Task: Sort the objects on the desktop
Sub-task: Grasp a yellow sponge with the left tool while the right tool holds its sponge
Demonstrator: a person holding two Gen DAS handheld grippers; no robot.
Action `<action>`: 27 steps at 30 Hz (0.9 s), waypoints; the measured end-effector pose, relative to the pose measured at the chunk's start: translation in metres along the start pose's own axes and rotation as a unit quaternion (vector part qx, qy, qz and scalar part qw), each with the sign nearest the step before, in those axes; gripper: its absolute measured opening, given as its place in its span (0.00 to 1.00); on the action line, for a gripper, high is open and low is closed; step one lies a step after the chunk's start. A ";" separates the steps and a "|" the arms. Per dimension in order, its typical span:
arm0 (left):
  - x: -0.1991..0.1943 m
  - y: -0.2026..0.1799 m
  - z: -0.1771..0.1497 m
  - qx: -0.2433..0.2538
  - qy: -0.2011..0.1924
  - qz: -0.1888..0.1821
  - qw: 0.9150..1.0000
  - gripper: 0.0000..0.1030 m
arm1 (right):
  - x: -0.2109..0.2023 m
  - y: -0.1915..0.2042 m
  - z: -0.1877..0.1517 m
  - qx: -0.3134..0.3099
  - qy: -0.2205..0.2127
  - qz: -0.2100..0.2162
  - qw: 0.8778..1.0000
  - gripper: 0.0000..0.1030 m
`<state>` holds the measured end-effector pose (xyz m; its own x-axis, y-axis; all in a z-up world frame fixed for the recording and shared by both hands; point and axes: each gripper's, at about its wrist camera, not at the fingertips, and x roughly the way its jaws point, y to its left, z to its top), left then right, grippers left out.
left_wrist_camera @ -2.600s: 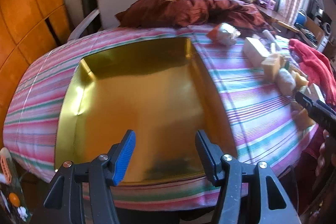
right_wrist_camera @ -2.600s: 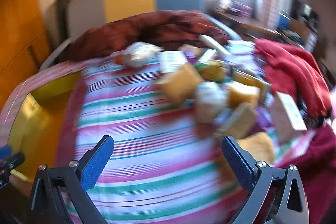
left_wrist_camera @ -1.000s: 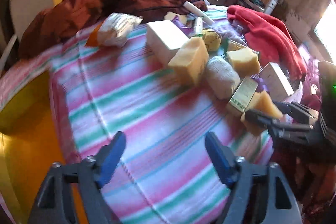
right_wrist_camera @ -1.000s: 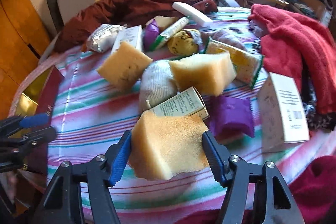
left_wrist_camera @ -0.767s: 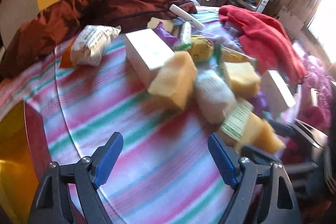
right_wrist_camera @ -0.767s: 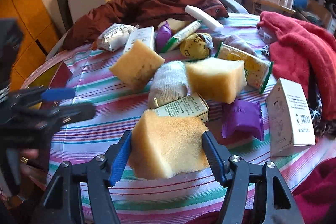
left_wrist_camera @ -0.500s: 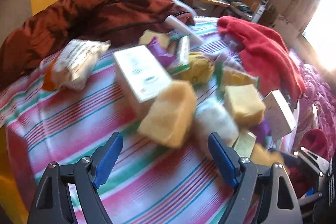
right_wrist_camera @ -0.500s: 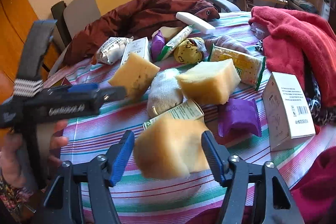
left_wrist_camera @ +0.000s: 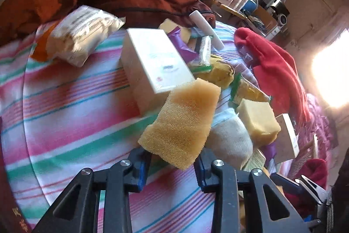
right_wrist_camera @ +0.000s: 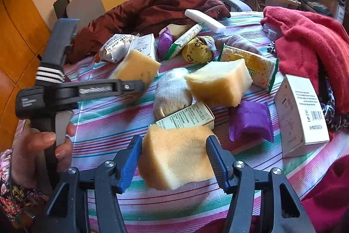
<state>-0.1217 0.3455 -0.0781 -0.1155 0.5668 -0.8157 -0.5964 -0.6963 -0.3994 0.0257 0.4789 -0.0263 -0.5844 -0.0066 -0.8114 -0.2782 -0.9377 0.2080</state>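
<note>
Left wrist: a sponge (left_wrist_camera: 183, 121) is clamped in the left tongs (left_wrist_camera: 172, 169), just closed. Right wrist: another sponge (right_wrist_camera: 176, 156) is being squeezed by the right tongs (right_wrist_camera: 174, 158). Loads still unsorted on the surface (right_wrist_camera: 104, 123).

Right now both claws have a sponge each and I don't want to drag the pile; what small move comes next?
Probably lift the left claw straight up: its sponge leans on the white box and the rolled sock, so sliding sideways could shift them.
</note>
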 end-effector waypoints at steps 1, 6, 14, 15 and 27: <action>0.000 0.003 -0.002 -0.002 0.006 0.001 1.000 0.32 | 0.000 0.001 -0.001 -0.001 0.000 -0.001 1.000 0.58; -0.012 0.009 -0.021 0.009 0.001 0.015 1.000 0.31 | 0.001 0.003 -0.004 0.000 -0.002 -0.006 1.000 0.54; -0.032 0.007 -0.048 0.017 -0.007 0.027 0.999 0.31 | -0.007 0.001 -0.010 0.029 -0.011 -0.010 0.999 0.48; -0.035 0.008 -0.053 0.017 -0.008 0.026 0.999 0.31 | -0.009 0.001 -0.011 0.031 -0.011 -0.012 0.999 0.46; -0.079 0.006 -0.084 0.026 -0.031 0.009 0.999 0.31 | -0.026 0.009 -0.022 0.045 -0.015 -0.020 0.999 0.38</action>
<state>-0.0493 0.2599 -0.0516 -0.1748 0.5809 -0.7950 -0.6338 -0.6843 -0.3606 0.0546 0.4629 -0.0155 -0.5942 0.0422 -0.8032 -0.3688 -0.9017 0.2255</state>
